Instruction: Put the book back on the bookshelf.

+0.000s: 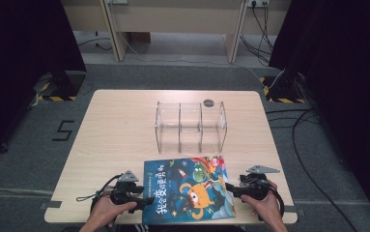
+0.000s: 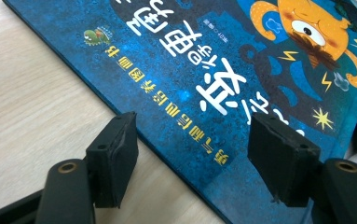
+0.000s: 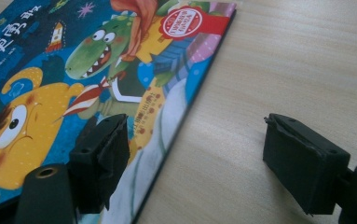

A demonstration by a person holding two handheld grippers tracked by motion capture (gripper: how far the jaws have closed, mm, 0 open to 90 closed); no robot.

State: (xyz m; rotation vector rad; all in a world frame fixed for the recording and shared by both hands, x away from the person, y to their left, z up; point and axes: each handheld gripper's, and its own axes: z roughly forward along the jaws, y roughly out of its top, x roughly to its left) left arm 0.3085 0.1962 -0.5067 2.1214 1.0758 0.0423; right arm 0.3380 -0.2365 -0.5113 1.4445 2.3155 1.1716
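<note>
High view: picture book [image 1: 187,189] lies flat at the bottom centre of the worktop [image 1: 115,130], and the clear divided rack [image 1: 191,126] mid-frame looks empty, so I'd guess nothing's started. Left gripper [image 2: 192,161] view: fingers apart, straddling the book's edge. Right gripper [image 3: 204,163] view: same, apart over the other edge

Large white Chinese characters, with a smaller yellow line beside them, run along the glossy blue picture-book cover [image 1: 187,189]; a black "5" [image 1: 63,130] marks the grey floor.
</note>
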